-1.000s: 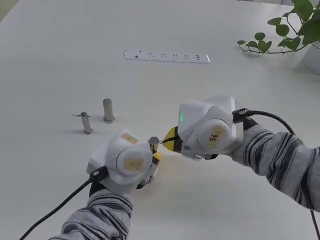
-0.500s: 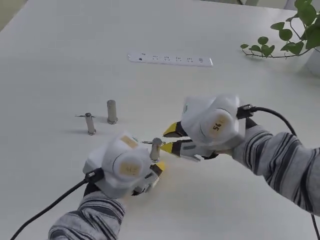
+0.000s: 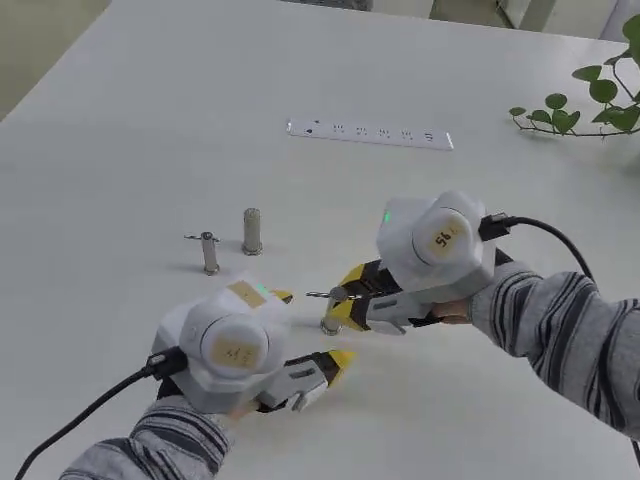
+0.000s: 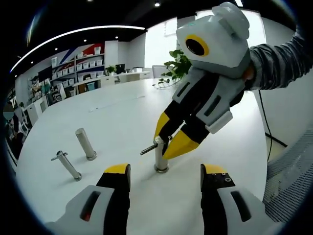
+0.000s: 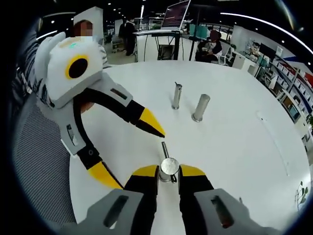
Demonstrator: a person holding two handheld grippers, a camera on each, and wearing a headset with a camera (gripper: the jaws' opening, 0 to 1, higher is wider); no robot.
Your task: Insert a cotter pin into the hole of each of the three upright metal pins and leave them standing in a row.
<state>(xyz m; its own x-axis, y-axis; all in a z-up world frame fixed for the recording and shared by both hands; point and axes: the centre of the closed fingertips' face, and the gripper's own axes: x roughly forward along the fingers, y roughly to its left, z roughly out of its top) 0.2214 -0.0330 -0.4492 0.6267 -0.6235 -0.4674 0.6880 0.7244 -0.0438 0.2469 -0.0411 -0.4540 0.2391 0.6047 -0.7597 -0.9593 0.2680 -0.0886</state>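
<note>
A metal pin stands on the white table with a cotter pin through its top. My right gripper is shut on the top of this pin, and the cotter pin pokes out past the jaws. My left gripper is open just in front of it, its jaws apart on either side of the pin without touching it. Further left stand two more pins: one with a cotter pin through it and a plain one.
A white power strip lies at the back of the table. A potted plant trails leaves at the far right. Cables run from both grippers toward the person's striped sleeves.
My left gripper has opened, let go of the pin and drawn back toward the person. The right gripper has stayed shut at the pin's top, and the pin now stands on the table.
</note>
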